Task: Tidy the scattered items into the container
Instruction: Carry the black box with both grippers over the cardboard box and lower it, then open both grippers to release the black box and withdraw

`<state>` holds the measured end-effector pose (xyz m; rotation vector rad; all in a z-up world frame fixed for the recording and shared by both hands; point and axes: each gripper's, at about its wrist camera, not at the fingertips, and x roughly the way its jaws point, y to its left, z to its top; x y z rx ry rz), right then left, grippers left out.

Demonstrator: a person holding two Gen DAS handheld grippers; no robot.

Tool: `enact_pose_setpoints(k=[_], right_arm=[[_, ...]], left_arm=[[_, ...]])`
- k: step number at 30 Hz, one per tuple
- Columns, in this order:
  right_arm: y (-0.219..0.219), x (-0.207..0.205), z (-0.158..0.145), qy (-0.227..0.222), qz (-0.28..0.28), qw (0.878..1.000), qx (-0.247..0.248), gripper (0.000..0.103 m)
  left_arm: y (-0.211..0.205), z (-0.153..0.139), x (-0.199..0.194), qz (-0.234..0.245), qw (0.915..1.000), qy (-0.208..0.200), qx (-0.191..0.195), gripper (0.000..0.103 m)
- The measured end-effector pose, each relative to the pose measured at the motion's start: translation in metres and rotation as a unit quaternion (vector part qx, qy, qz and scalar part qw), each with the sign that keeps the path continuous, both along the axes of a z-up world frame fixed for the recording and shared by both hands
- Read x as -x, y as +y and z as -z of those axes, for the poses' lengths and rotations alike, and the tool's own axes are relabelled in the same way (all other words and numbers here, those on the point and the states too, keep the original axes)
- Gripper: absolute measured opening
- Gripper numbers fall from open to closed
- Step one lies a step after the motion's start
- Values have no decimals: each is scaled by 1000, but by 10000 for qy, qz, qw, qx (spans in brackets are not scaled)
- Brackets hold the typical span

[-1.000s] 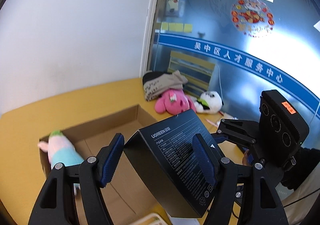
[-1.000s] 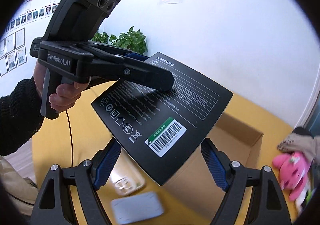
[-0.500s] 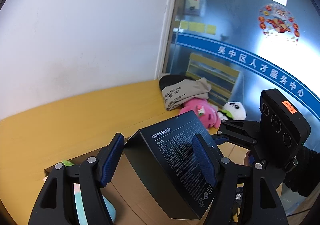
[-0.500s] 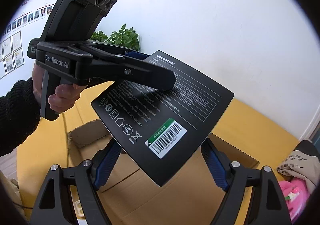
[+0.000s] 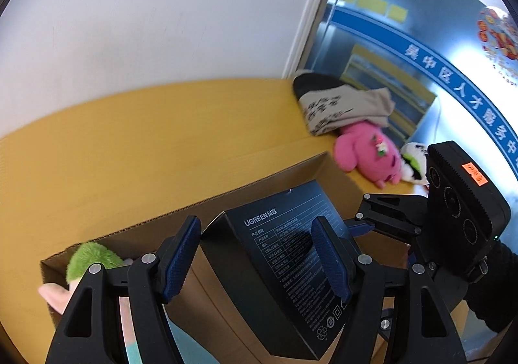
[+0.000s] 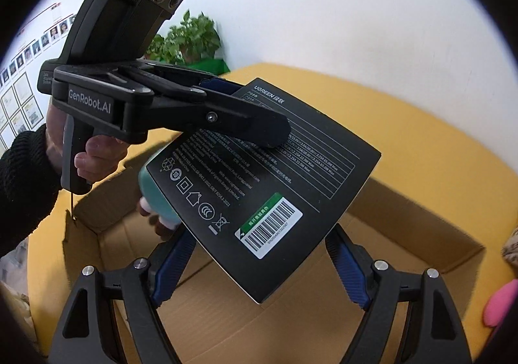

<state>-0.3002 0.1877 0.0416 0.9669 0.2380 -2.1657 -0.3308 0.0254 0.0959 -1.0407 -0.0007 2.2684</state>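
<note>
Both grippers clamp the black UGREEN box [image 5: 285, 270], tilted in the air over the open cardboard box [image 5: 207, 205]. The left gripper [image 5: 259, 262] presses its blue pads on two opposite faces near the box's top; the right gripper [image 6: 259, 270] grips its lower corner, one pad at each side. The black box hangs inside the carton's outline, above the bare brown floor [image 6: 259, 325], with free room toward the far wall [image 6: 421, 218]. At the carton's left end lies a plush toy [image 5: 92, 257] with a green tuft and teal body, close beside the black box. Past the carton's far right corner, on the yellow table [image 5: 145, 144], sit a pink plush [image 5: 365, 153], a panda plush [image 5: 412, 160] and a folded garment [image 5: 340, 105].
</note>
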Motion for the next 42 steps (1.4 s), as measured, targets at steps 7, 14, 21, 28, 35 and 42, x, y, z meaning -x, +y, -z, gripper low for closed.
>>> enact_pose_setpoints(k=[7,14,21,28,35,42], right_arm=[[-13,1,22,-575,-10,9983,-71,82],[-8,16,35,-895,18,9958,-215,79],[-7,23,46,-946,275,9947,-294,71],[12,14,29,-841,566,9945,-263,77],[49,-57,-38,-242,1179,9927,-25,79],[33,-177,-84,338,1808,9829,118,80]], left_arm=[[8,28,21,-283,9978,-400,445,74],[8,61,42,-767,9882,-988,888,74],[27,84,42,-768,9731,-1126,1859,70],[17,44,15,-1019,9805,-434,1621,78],[-20,-33,-81,-1397,9818,783,1024,98],[-27,-63,-203,-1800,9673,1583,832,103]])
